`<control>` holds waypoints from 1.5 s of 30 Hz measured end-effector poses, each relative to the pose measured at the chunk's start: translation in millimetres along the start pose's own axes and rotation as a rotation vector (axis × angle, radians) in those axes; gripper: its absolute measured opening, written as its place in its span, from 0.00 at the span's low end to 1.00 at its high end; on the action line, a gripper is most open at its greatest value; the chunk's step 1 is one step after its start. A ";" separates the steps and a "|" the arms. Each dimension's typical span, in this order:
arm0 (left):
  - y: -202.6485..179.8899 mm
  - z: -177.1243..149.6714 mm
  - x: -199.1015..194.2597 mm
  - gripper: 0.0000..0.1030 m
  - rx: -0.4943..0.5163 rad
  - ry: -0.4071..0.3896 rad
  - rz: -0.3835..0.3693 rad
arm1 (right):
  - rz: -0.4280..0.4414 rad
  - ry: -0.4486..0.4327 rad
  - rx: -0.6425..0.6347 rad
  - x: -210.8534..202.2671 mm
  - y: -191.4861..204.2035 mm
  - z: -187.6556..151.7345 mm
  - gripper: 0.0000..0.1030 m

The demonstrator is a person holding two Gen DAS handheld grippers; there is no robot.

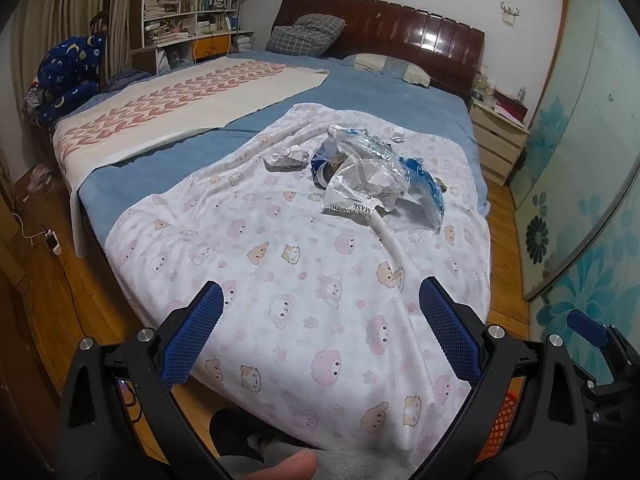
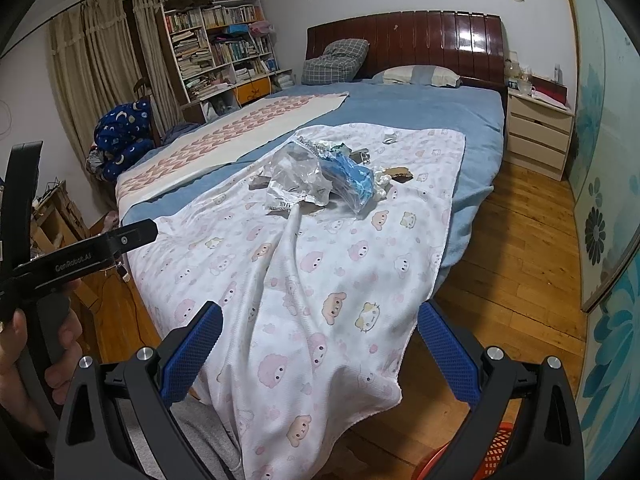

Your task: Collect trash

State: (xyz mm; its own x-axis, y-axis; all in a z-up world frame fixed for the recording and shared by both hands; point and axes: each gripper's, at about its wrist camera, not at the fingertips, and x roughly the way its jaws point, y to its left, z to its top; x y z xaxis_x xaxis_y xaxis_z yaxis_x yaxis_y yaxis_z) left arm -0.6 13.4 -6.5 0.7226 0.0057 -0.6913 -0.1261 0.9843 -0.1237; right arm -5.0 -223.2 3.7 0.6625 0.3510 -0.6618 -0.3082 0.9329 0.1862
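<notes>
Lying on the bed, a wrapper (image 1: 352, 209) reads "MASK"; left tool (image 1: 320, 336) and right tool (image 2: 320, 344) both gape, empty.

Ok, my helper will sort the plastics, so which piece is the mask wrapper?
On the bed, find the white cartoon-print blanket and the trash pile on it. The mask wrapper is the crinkled silvery-white piece at the pile's near edge, the only one with black printed lettering.
</notes>
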 end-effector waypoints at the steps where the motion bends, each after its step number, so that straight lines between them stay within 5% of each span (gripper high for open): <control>1: 0.7 0.0 -0.5 0.95 -0.001 -0.003 -0.001 | -0.001 -0.001 0.001 0.7 -0.2 0.0 0.94; 11: 3.1 1.9 1.6 0.95 -0.010 0.013 -0.004 | -0.023 -0.029 -0.071 23.2 1.0 34.5 0.94; 22: 11.6 7.9 13.0 0.95 -0.056 0.043 -0.028 | 0.000 0.022 -0.054 163.7 -18.6 143.3 0.92; 26: 17.0 10.1 17.5 0.95 -0.082 0.055 -0.038 | -0.019 0.117 -0.043 236.2 -25.9 165.7 0.80; 29: 20.4 11.2 20.9 0.95 -0.101 0.065 -0.047 | 0.005 0.184 -0.018 272.5 -28.7 165.6 0.62; 30: 21.2 11.5 21.5 0.95 -0.104 0.065 -0.050 | 0.016 0.193 -0.006 280.0 -28.7 165.9 0.45; 31: 22.0 11.8 22.2 0.95 -0.106 0.066 -0.049 | 0.034 0.190 0.004 283.2 -28.7 165.4 0.15; 38: 23.1 12.9 24.8 0.95 -0.117 0.071 -0.043 | 0.141 0.186 0.049 263.1 -30.0 162.1 0.07; 45: 16.4 37.0 54.4 0.95 -0.040 0.070 -0.070 | 0.273 0.054 0.187 157.8 -63.5 152.9 0.05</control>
State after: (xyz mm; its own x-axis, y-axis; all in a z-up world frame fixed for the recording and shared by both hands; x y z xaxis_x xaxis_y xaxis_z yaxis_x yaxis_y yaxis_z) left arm 61.8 36.4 -19.9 0.6812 -0.0762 -0.7281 -0.1052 0.9740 -0.2005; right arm 223.5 -214.8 -1.5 0.5339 0.5899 -0.6057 -0.3357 0.8054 0.4885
